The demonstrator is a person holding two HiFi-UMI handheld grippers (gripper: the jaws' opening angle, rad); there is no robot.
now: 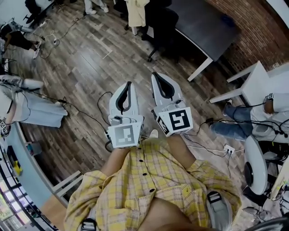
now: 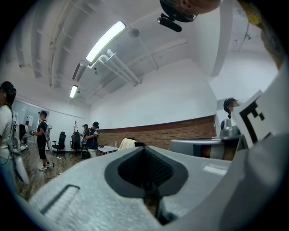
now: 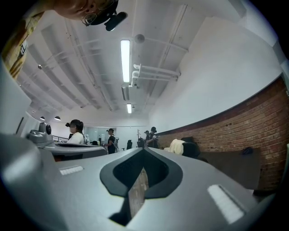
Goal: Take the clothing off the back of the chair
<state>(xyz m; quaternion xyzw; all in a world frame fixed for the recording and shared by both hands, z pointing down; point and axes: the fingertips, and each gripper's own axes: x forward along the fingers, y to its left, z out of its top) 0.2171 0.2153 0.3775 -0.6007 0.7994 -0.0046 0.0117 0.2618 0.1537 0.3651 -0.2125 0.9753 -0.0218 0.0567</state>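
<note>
Nearest camera: the wearer's yellow checked shirt [image 1: 149, 180] fills the bottom of the head view, with both tools held out level just ahead of it.
Clothing: a cream garment [image 1: 137, 11] hangs over the back of a black chair [image 1: 161, 22] at the far top of the head view. It is small in both gripper views [image 2: 126, 143] [image 3: 177, 146].
Long axis: the garment hangs top to bottom down the chair back, so I judge it lifts upward, not sideways.
Chair setting: the chair stands on the wooden floor [image 1: 81, 67] beside a dark surface [image 1: 203, 22], which runs along a brick wall [image 1: 253, 31].
Direction from tongs: the clothing lies straight ahead and well apart from both tools. It sits a little left of the left tongs' [image 2: 144, 149] line and a little right of the right tongs' [image 3: 143, 151] line, so the two tools toe inward.
Left tongs [image 1: 129, 84]: tips together, nothing between them.
Right tongs [image 1: 155, 74]: tips together and also empty.
Nearer hand: the right tips stand slightly further forward, but neither is within reach.
Coming move: my judgement is to walk toward the chair and part the tongs before any grasp.
Bystanders: people [image 2: 93, 137] stand far off, clear of the path.
</note>
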